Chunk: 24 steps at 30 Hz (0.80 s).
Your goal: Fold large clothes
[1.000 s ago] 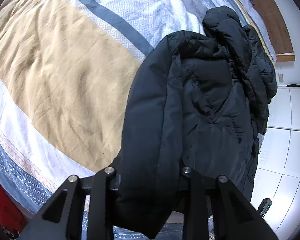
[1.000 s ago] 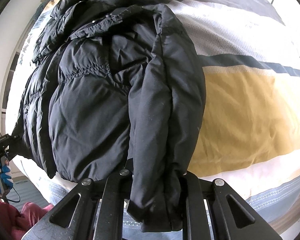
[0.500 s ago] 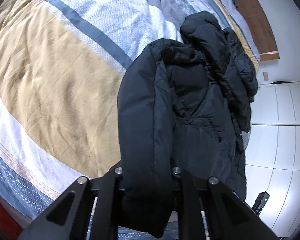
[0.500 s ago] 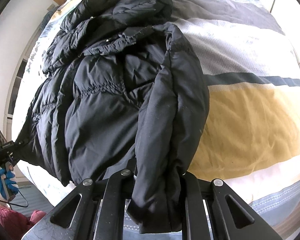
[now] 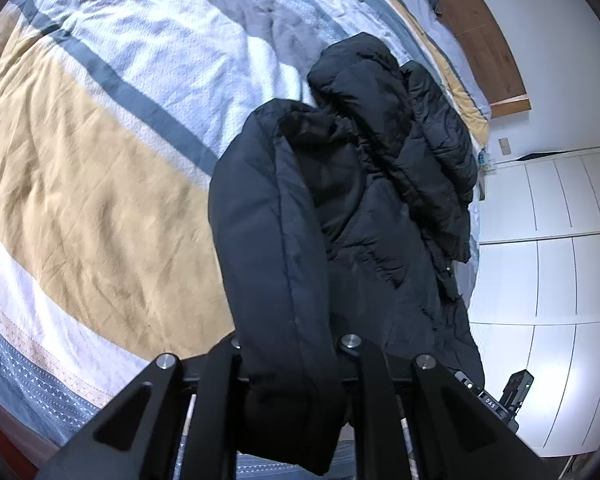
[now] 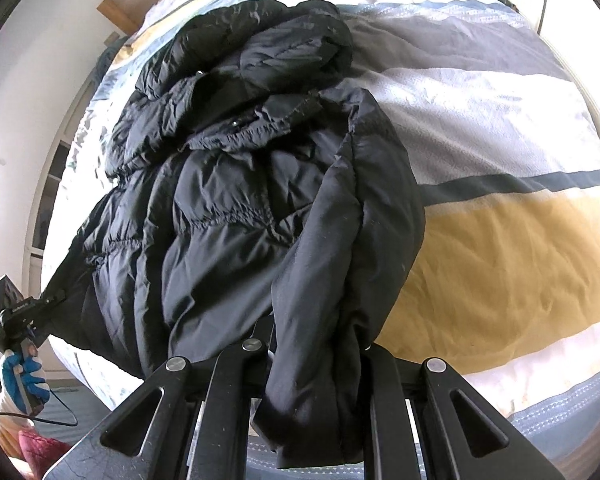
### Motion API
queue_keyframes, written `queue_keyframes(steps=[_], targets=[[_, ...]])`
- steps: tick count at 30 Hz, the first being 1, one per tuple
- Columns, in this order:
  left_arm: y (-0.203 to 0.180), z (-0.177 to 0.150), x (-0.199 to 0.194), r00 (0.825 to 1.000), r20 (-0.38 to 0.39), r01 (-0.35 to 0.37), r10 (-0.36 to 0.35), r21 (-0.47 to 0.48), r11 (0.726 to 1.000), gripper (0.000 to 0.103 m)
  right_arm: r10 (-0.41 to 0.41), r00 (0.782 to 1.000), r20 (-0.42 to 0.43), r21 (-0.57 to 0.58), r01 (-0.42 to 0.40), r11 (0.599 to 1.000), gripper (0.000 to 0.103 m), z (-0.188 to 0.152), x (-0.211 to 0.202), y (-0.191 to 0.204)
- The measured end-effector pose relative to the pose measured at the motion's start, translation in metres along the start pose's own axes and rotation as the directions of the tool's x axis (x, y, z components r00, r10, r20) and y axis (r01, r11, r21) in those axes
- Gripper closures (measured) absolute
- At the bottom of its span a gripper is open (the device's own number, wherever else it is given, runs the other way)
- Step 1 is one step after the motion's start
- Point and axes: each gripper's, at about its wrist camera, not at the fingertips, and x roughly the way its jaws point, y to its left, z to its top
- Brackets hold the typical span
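Right wrist: jacket near bedspread edge.

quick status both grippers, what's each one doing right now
Left gripper: closed on a fold of the black padded puffer jacket.
Right gripper: closed on another fold of the same jacket.

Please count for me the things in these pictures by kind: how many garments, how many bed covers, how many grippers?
Garments: 1, the black puffer jacket
Bed covers: 1, the striped duvet
Grippers: 2, left gripper and right gripper
Total: 4
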Motion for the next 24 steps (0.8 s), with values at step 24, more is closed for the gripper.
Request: queue_keyframes(steps=[24], targets=[[-0.024, 0.026, -0.012, 1.000, 0.017, 0.012, -0.012, 0.025, 1.000, 0.091, 0.058, 0.996, 0.069, 0.054, -0.061, 0.997, 0.091, 0.026, -0.020, -0.007]])
